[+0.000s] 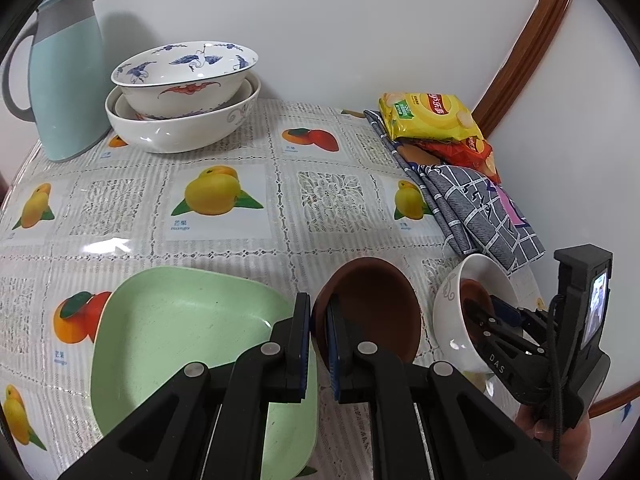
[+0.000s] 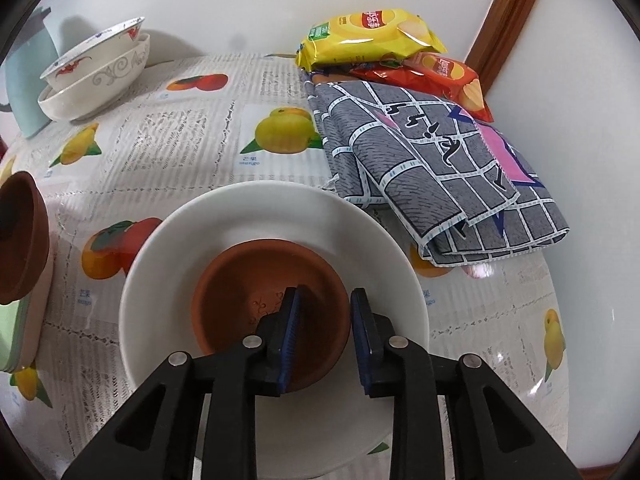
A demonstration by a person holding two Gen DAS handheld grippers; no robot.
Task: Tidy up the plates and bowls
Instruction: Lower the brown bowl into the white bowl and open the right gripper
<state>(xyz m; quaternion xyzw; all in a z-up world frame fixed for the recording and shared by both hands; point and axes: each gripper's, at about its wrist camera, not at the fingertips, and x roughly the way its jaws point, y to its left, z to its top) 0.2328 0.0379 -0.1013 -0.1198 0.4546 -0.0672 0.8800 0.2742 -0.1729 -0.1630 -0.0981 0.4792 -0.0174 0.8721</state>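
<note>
My left gripper (image 1: 318, 320) is shut on the rim of a brown bowl (image 1: 372, 308), which hangs tilted at the right edge of a pale green plate (image 1: 180, 340). That bowl (image 2: 20, 232) and the plate (image 2: 8, 332) also show at the left edge of the right wrist view. A smaller brown dish (image 2: 248, 280) sits inside a white bowl (image 2: 160, 260). My right gripper (image 2: 325, 328) is open, one pad inside the dish and one outside its near rim, not pressing. From the left wrist view, the right gripper (image 1: 480, 316) reaches into the white bowl (image 1: 448, 312).
Stacked patterned bowls (image 1: 184, 80) and a pale blue jug (image 1: 64, 72) stand at the back left by the wall. Crisp packets (image 2: 372, 28) lie on a folded grey checked cloth (image 2: 420, 152) at the back right. A fruit-print tablecloth (image 1: 216, 200) covers the table.
</note>
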